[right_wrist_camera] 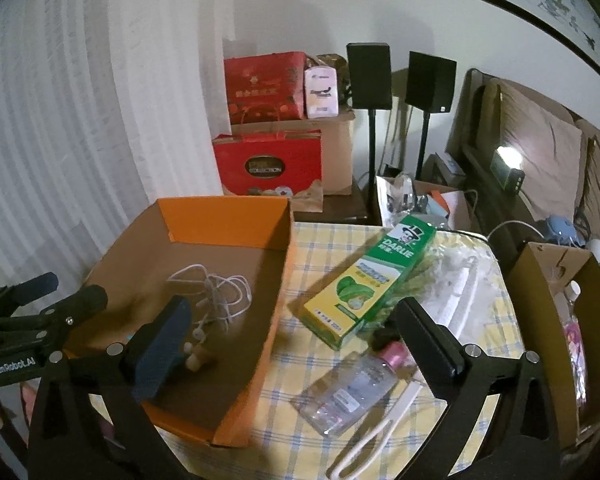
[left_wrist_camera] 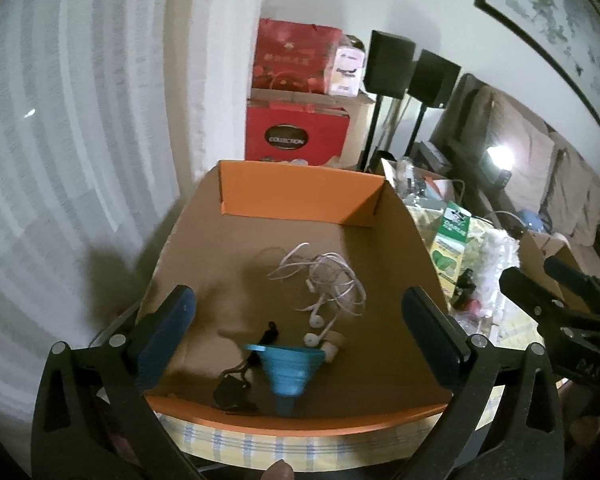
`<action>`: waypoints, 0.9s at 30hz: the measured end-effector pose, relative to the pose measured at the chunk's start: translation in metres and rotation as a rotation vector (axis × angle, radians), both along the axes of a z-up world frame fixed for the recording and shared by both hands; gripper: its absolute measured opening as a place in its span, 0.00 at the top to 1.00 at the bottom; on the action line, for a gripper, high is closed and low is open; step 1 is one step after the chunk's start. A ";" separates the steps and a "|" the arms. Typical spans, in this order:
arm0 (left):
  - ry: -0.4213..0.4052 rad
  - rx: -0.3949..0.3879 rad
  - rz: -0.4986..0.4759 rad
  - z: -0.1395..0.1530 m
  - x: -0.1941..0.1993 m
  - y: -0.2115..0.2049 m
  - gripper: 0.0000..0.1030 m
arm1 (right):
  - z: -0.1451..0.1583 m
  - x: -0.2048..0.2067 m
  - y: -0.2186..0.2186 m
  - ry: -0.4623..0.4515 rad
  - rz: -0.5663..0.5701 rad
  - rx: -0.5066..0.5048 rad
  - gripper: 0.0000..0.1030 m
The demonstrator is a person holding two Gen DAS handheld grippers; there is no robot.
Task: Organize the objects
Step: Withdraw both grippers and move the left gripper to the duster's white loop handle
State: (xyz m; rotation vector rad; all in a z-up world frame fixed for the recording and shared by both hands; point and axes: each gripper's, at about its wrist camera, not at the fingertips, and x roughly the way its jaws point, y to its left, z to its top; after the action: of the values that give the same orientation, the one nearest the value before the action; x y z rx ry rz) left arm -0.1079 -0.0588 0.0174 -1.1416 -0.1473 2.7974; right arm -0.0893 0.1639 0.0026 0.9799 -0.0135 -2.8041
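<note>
Midway through sorting at the cluttered counter [right_wrist_camera: 300, 248]

Right claw [right_wrist_camera: 296, 344] spread wide, empty, nearer the clear bottle [right_wrist_camera: 348, 394] lying diagonally below; left claw [left_wrist_camera: 300, 328] likewise apart above the orange box [left_wrist_camera: 296, 420].

L wrist cam is looking down and fwd from close above the near edge of the orange box [left_wrist_camera: 300, 196], facing its far wall. R wrist cam is sitting right of the box [right_wrist_camera: 224, 220], angling down over the checked tablecloth [right_wrist_camera: 300, 264]. Both are sharing the box interior w/ white earphones [left_wrist_camera: 324, 280].
</note>
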 end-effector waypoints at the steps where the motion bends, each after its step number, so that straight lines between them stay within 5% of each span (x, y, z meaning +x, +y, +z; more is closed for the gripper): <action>1: 0.003 0.000 -0.007 0.000 0.000 0.003 0.00 | 0.000 0.000 0.003 -0.001 -0.003 -0.003 0.00; 27: 0.004 0.004 -0.148 -0.005 -0.002 0.106 0.00 | -0.005 -0.003 0.093 -0.015 -0.119 -0.004 0.00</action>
State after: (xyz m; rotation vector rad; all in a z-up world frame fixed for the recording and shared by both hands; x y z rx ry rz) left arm -0.1098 0.0473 0.0123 -1.0986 -0.0656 2.6688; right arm -0.0919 0.2572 -0.0027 1.0323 -0.0821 -2.9024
